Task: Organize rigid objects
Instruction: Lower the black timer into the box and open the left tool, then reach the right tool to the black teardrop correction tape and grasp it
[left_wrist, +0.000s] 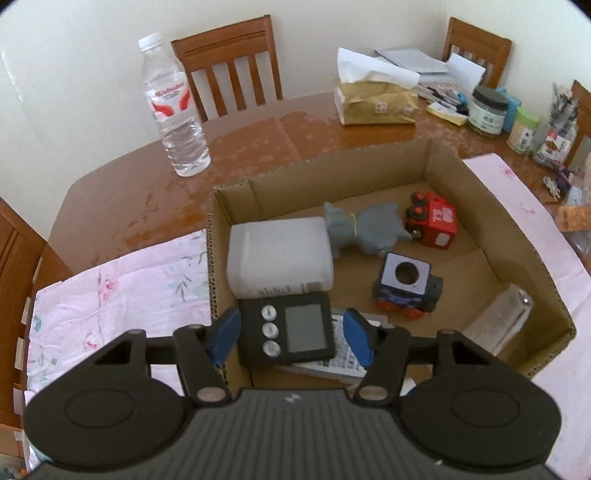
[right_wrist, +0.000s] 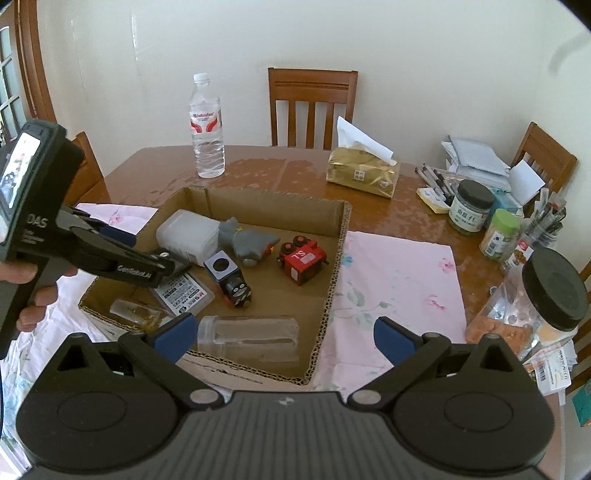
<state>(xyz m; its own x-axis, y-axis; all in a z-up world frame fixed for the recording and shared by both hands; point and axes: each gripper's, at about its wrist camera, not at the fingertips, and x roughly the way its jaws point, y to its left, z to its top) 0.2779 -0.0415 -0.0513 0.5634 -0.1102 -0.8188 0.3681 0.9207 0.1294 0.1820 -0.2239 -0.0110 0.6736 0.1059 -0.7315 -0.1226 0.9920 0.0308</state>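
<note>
Several wooden chairs (right_wrist: 312, 107) ring a brown table (right_wrist: 258, 166) whose cardboard box (left_wrist: 517, 236) holds a black timer (left_wrist: 286, 332), clamped by the down-tilted left gripper (left_wrist: 291, 338), while the right gripper (right_wrist: 282, 332) gapes empty.

A water bottle (right_wrist: 207, 127), tissue pack (right_wrist: 364, 170), dark-lidded jar (right_wrist: 470, 206) and, seemingly, pens (right_wrist: 437, 177) sit on the table (right_wrist: 280, 166).

Brown cardboard box (left_wrist: 480, 206) holds a red toy train (left_wrist: 434, 221) (black wheels), on pink floral cloth (left_wrist: 122, 295).
</note>
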